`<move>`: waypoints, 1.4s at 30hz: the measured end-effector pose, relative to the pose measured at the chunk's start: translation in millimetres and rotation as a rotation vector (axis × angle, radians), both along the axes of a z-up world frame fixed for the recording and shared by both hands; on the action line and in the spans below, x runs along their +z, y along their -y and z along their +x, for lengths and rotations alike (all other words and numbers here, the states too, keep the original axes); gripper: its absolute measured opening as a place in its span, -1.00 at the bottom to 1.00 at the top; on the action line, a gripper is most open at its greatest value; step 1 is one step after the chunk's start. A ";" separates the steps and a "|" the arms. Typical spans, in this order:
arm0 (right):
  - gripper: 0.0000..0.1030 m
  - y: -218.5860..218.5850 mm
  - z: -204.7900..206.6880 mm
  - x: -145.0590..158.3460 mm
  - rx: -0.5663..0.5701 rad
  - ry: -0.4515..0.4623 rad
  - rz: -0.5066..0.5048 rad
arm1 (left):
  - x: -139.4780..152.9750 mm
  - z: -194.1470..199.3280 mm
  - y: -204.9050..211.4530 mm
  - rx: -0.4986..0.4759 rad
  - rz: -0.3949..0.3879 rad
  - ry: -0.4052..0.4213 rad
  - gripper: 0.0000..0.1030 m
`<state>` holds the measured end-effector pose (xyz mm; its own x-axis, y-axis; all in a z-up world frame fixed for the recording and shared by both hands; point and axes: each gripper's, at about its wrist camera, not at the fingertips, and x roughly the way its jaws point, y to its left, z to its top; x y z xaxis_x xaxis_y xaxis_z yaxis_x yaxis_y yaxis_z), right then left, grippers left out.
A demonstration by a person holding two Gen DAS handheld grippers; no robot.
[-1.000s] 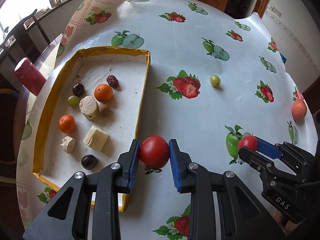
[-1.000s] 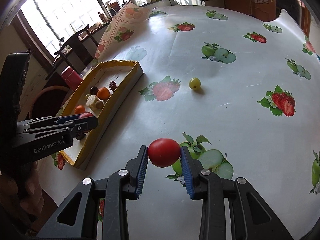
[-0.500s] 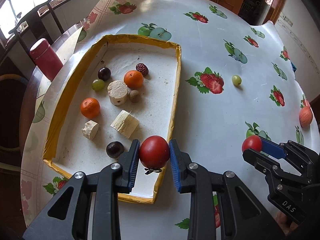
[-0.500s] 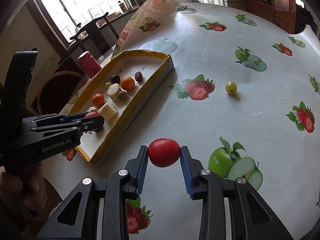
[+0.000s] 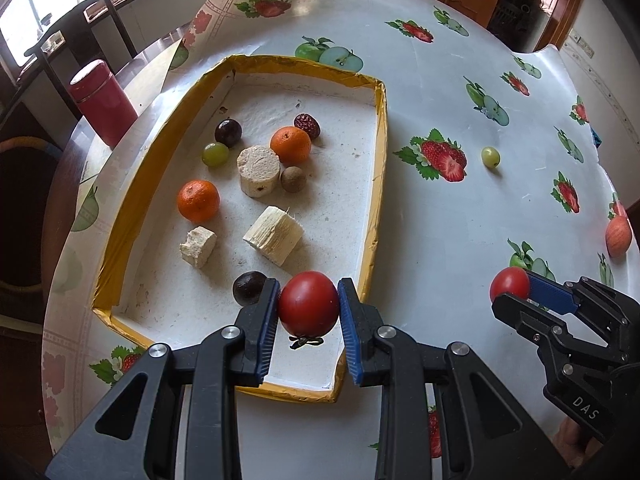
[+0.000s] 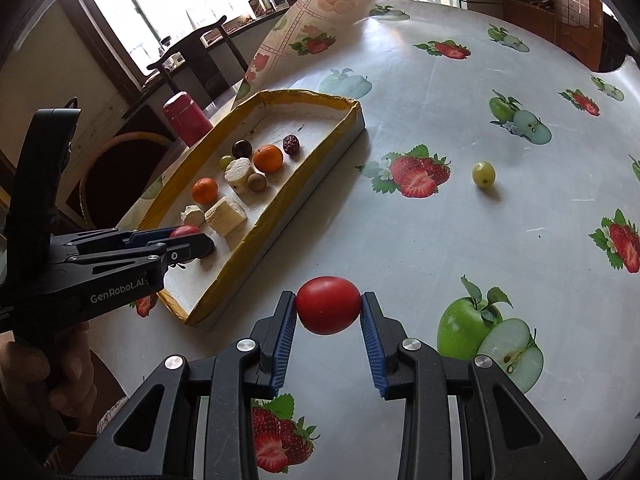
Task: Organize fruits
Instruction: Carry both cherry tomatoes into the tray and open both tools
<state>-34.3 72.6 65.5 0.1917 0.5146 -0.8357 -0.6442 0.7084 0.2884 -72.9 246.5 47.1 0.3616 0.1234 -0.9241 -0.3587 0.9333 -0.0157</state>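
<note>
While most fruit lies in the tray (image 5: 376, 184) ahead of the jaws, L gripper (image 5: 309, 308) & R gripper (image 6: 328, 306) each clamp a tomato, w/ grape (image 6: 483, 174) & apple (image 5: 618, 236) left on counter.

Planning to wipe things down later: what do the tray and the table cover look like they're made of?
Tray: looks like white foam or card, matte and grainy, edges wrapped in wrinkled glossy yellow tape. Table cover: probably wipeable vinyl; it shines, carries printed fruit and curls up stiffly at the far edge.
</note>
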 end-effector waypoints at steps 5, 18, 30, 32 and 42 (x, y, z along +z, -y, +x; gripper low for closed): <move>-0.36 -7.4 0.6 -0.6 0.015 -0.002 0.003 | -1.4 -4.8 -8.8 0.016 -0.005 0.000 -0.48; -0.36 -61.7 14.3 7.0 0.103 0.021 0.025 | -5.5 -40.7 -60.0 0.104 -0.040 0.012 -0.48; -0.36 -121.5 35.5 12.1 0.174 0.028 0.045 | -14.5 -46.4 -82.1 0.131 -0.092 0.021 -0.48; -0.36 -130.5 37.2 10.4 0.185 0.030 0.039 | -16.1 -42.8 -81.6 0.127 -0.099 0.022 -0.48; -0.36 -158.7 45.4 -8.7 0.227 0.021 -0.005 | -31.6 -31.4 -88.5 0.133 -0.117 0.003 -0.48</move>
